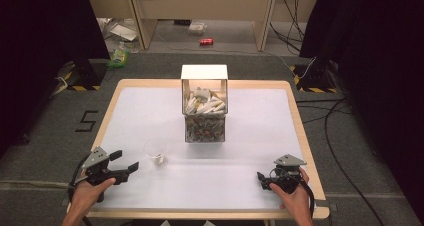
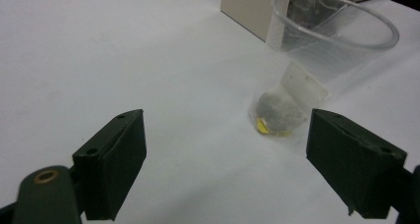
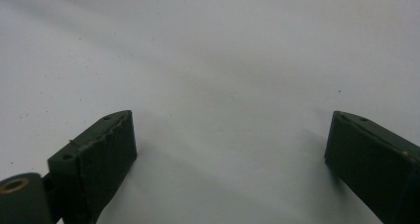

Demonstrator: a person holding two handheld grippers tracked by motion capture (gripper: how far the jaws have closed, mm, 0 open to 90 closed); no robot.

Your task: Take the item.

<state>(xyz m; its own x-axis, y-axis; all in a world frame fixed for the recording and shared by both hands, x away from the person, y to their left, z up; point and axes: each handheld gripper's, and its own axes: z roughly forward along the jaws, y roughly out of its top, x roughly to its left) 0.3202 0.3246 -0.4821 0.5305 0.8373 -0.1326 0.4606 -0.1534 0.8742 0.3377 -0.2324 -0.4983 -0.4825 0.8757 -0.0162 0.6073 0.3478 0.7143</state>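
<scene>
Though near gripper (image 2: 225,157), cup (image 2: 322,50) apart.

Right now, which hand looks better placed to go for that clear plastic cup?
Probably the left. Its tongs stand open just beside the clear cup, which holds a tea bag. The right tongs, open too, sit far across the table.

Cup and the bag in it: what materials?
Cup: looks like thin clear plastic, glossy; the table shows through its wall and the rim is rolled. Tea bag: seems to be white filter paper, matte, with dark contents showing through and a yellow bit at the base.
</scene>
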